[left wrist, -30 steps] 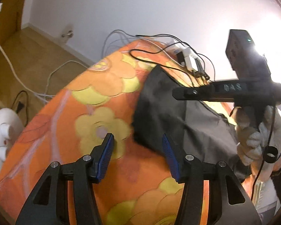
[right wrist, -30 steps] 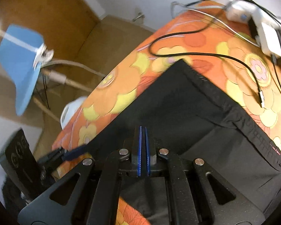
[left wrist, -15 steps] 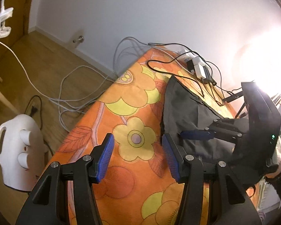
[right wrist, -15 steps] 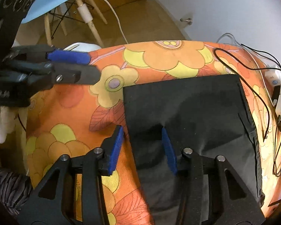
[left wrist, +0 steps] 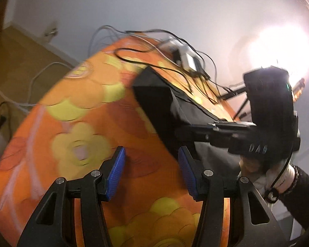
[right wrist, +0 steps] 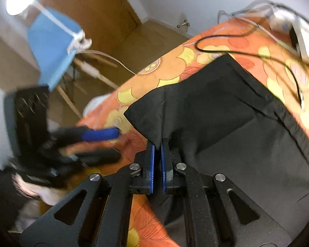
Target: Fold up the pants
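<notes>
The black pants (right wrist: 226, 107) lie folded on an orange flowered tabletop (left wrist: 76, 111); they also show in the left wrist view (left wrist: 156, 100). My right gripper (right wrist: 158, 150) is shut on the near edge of the pants and lifts a corner of the cloth off the table. It shows from the side in the left wrist view (left wrist: 181, 133). My left gripper (left wrist: 151, 162) is open and empty, just left of the pants' edge above the tabletop. It appears blurred in the right wrist view (right wrist: 105, 144), jaws apart.
Black and white cables (left wrist: 175, 65) and a white power strip (right wrist: 307, 41) lie at the table's far end. A blue chair (right wrist: 51, 47) and a wooden door stand beyond on the floor. A bright lamp (left wrist: 278, 47) glares at the right.
My right gripper was open over the pants half a second ago; now it has shut on the cloth edge and raised it. My left gripper has moved closer to the pants, still open.
</notes>
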Tool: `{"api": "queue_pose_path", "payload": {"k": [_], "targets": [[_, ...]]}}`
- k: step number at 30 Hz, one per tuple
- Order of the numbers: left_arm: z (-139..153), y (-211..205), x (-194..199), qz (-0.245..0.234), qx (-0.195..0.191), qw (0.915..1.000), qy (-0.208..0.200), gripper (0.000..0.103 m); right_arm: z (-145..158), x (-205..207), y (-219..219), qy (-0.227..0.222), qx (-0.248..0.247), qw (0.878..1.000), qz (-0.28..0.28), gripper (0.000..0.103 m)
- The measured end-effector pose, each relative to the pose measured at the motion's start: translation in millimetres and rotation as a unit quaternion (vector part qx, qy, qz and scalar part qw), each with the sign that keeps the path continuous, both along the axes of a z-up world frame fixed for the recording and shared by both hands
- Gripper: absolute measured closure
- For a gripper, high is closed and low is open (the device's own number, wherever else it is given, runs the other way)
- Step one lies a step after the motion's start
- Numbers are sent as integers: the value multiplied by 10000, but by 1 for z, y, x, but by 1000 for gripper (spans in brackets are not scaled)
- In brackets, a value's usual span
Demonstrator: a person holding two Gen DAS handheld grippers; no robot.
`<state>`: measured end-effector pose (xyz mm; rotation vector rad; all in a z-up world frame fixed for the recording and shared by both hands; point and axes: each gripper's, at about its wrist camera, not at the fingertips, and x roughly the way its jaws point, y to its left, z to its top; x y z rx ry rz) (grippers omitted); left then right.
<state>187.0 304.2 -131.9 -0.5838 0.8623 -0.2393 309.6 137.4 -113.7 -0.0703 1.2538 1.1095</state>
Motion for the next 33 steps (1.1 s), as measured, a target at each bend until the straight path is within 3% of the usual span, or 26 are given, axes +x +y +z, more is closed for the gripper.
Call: {"api": "queue_pose_path", "payload": {"k": [3, 7, 12, 17, 33], "targets": [[-1, -11, 12, -199, -11, 9998, 11, 51, -6, 12, -12, 498, 224, 9982, -258, 92], [-2, -15, 17, -299, -78, 9995, 18, 51, -9, 22, -20, 787, 384, 9957, -318, 91], [-5, -25, 21, -509, 11, 9987, 28, 51, -5, 26, -24, 753, 371, 9961, -268, 81], [-4, -36, 24, -652, 155, 9977, -32, 51, -1, 36, -16, 730, 421, 9959, -329, 81], [0, -29, 19, -743, 31, 9972, -95, 51, -1, 52, -20, 1163, 795, 9881, -615, 81]]}}
